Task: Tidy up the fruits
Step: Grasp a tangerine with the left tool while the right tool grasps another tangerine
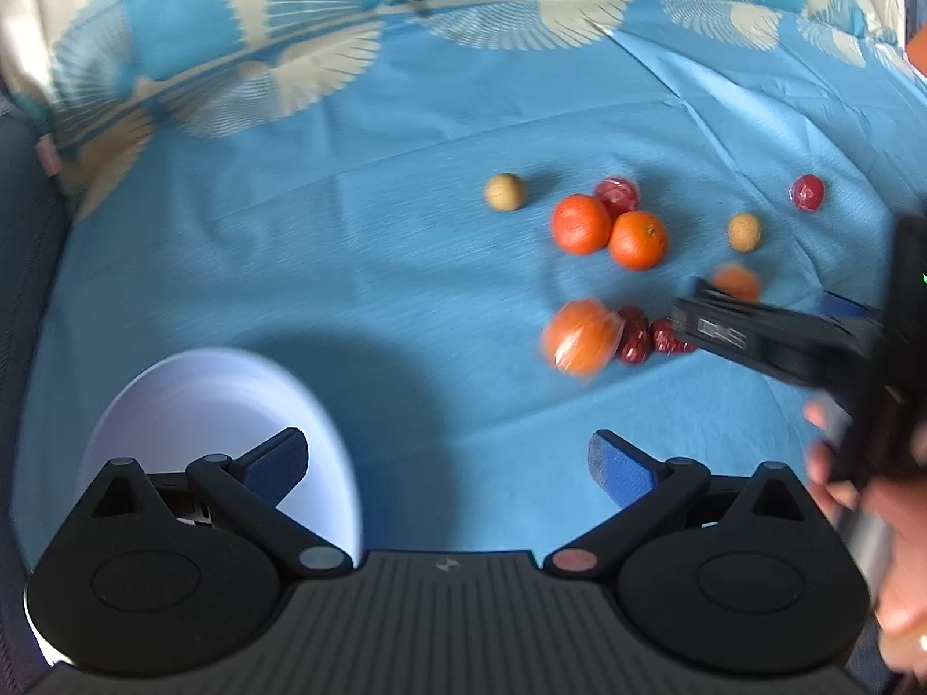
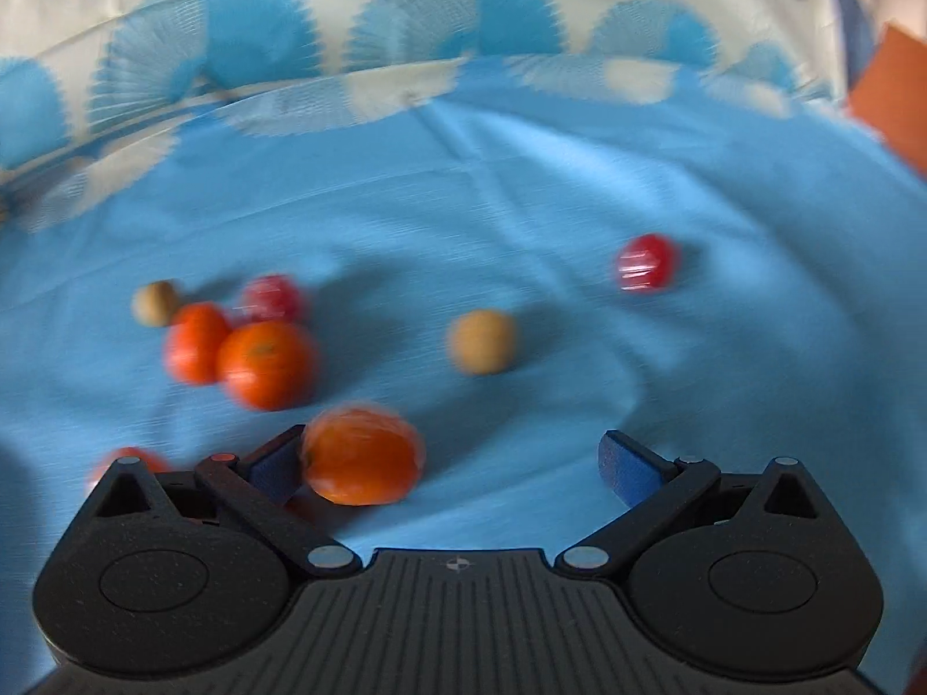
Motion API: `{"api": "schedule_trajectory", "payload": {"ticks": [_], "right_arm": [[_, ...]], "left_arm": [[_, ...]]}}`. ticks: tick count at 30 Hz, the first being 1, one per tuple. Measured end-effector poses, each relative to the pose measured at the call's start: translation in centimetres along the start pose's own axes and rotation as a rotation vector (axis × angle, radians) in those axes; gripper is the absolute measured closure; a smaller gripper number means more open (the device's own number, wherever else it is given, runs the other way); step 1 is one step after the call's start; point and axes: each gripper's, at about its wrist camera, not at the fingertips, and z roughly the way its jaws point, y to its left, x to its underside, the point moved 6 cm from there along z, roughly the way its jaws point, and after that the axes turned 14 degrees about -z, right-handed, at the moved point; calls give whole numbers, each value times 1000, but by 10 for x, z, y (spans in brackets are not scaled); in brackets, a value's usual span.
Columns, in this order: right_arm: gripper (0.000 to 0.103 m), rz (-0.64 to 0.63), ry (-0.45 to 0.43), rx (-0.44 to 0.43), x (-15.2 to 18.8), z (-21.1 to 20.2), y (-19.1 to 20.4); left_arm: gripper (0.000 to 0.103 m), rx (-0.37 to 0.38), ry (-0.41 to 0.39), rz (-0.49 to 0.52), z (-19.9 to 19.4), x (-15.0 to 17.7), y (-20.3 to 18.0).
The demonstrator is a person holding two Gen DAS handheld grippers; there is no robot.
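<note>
Fruits lie scattered on a blue cloth (image 1: 347, 231). In the left wrist view two oranges (image 1: 581, 223) touch a red wrapped fruit (image 1: 617, 195), with a tan longan (image 1: 505, 191) to their left. Another longan (image 1: 744, 231) and a red fruit (image 1: 806, 192) lie further right. A blurred orange (image 1: 579, 336) sits beside dark red dates (image 1: 634, 339). My left gripper (image 1: 449, 463) is open and empty, next to a white bowl (image 1: 220, 399). My right gripper (image 2: 452, 463) is open; an orange (image 2: 362, 454) lies between its fingers, against the left pad (image 2: 275, 469).
A person's hand (image 1: 840, 463) holds the right gripper (image 1: 704, 313) at the right edge of the left wrist view. A cream and blue fan-patterned cloth (image 1: 324, 29) borders the far side. An orange object (image 2: 892, 92) shows at the far right.
</note>
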Motion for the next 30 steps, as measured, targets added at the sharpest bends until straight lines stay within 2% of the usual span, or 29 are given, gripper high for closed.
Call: {"api": "schedule_trajectory", "payload": {"ticks": [1,4,6,10,12,13,14,15,17,19,22,25,27,30], "right_arm": [[1,8,0,32,4,2,-10],[1,41,-16,10,10,3,-31],[1,37,-18,24,11,5,-35],[1,14,-33,43,11,5,-31],[8,8,-39,37,11,2,-32],[13,4,-54,24,10,0,-30],[28,-6,-74,16,8,-2,-29],[46,-18,-91,14,7,-3,-28],[62,-21,-110,25,4,-4,-29],[62,12,-117,21,3,-5,-33],[62,21,-176,116,-2,-19,-44],[62,33,-225,158,-9,-41,-56],[62,24,-247,142,-12,-63,-59],[62,-2,-273,76,-7,-107,-58]], "left_arm": [[0,6,2,9,8,-2,-5],[0,28,16,39,35,-13,-21],[0,32,30,53,49,-18,-28],[3,102,42,127,62,-23,-43],[17,139,9,159,59,-24,-48],[37,161,-1,172,57,-25,-51],[61,201,0,182,54,-25,-53],[62,232,8,183,52,-25,-56],[62,249,-2,175,47,-24,-56],[62,242,-16,163,41,-23,-53],[62,235,-45,132,20,-23,-40],[62,234,-75,75,-17,-22,-21],[62,243,-75,37,-46,-18,-6],[62,247,-90,-10,-89,-2,18]]}}
